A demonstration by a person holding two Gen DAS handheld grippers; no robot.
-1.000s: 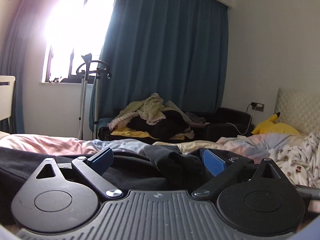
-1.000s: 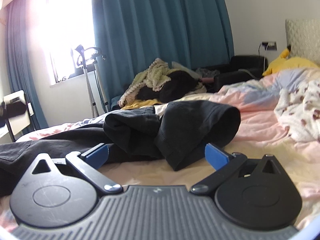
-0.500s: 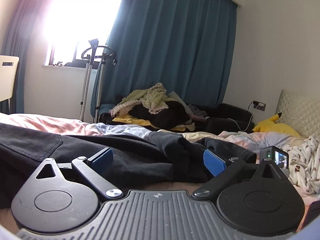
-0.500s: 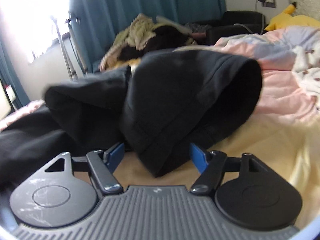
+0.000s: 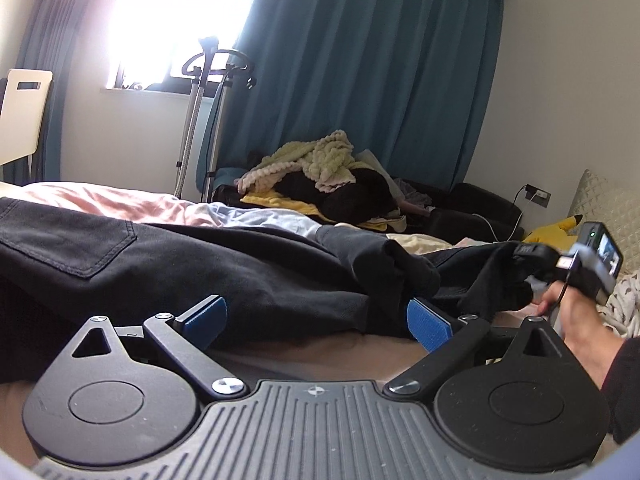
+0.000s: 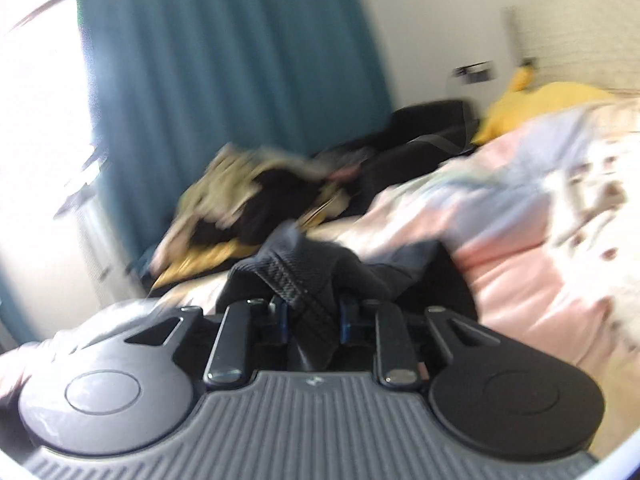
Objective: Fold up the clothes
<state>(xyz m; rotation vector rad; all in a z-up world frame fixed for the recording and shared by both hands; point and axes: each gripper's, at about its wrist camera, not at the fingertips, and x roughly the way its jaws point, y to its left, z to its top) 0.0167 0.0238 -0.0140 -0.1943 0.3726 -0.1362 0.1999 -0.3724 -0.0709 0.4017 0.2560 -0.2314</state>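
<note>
Black trousers point(image 5: 208, 268) pinched in closing right tongs point(image 6: 311, 316), left tongs point(image 5: 316, 316) wide, clothes heap point(image 5: 320, 176) beyond.

Black ribbed left gripper point(image 5: 316, 318) with blue-padded jaws; dark sleeve point(image 5: 624, 384) at the wrist.

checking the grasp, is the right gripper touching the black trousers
Touching. The right wrist view shows the right gripper with its jaws, just closing, pinched on a fold of the black trousers.
</note>
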